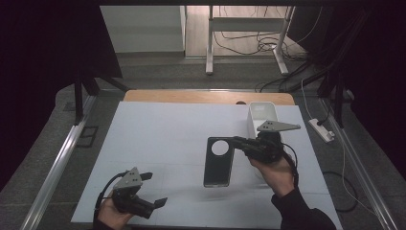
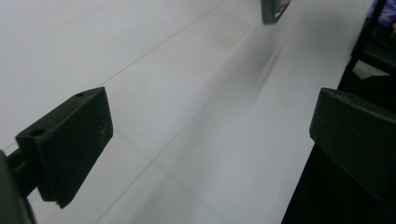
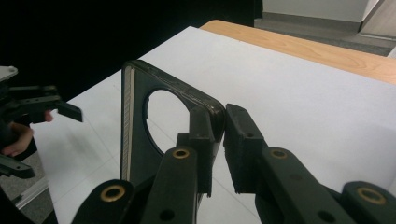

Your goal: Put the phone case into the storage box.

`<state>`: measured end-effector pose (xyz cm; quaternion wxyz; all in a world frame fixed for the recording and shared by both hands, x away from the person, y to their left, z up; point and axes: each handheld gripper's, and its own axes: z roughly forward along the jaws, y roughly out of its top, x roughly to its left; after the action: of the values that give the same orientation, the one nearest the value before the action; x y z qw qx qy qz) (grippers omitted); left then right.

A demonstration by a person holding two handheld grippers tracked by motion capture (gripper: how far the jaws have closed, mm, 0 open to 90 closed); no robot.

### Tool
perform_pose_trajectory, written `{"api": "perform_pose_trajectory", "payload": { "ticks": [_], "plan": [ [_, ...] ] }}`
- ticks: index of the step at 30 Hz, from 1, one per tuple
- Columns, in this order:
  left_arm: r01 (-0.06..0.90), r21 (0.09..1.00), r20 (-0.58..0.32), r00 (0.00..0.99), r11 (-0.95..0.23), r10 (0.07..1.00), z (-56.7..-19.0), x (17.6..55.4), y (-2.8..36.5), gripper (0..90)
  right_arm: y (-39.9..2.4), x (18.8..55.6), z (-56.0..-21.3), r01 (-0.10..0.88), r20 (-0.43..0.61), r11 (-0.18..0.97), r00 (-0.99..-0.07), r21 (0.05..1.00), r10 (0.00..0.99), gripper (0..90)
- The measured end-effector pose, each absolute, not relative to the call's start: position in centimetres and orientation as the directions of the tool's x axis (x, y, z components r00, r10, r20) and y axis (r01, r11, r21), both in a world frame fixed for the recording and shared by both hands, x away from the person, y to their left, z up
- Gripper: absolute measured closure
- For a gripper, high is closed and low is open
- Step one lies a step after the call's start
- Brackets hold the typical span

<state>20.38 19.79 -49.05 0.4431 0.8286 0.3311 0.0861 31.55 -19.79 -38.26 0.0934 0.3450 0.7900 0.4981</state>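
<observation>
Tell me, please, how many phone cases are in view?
1: a dark phone case with a round cutout, held mid-table by the right gripper, shut on its edge. The white bin could hide more.

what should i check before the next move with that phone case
1. Right gripper shut on the phone case: ok, the jaws pinch its top edge.
2. Case clear of the white mat: ok, it seems lifted, shadow below.
3. Left gripper free to take it: ok, jaws wide, nothing between them.
4. Path between the grippers: ok, bare mat.
5. White bin out of the way: ok, behind the right hand.
6. Grip firm enough for a handover: cannot tell, only a corner is pinched.
</observation>
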Motion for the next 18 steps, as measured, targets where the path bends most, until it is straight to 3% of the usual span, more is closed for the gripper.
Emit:
{"api": "perform_pose_trajectory", "payload": {
  "ticks": [18],
  "plan": [
    [0.564, 0.769, -0.16, 0.627, -0.303, 0.762, -50.4, 18.0, 24.3, 0.0, -21.2, 33.7, -36.5, 0.437, 0.159, 0.256, -0.714, 0.863, 0.682, 81.2]
  ]
}}
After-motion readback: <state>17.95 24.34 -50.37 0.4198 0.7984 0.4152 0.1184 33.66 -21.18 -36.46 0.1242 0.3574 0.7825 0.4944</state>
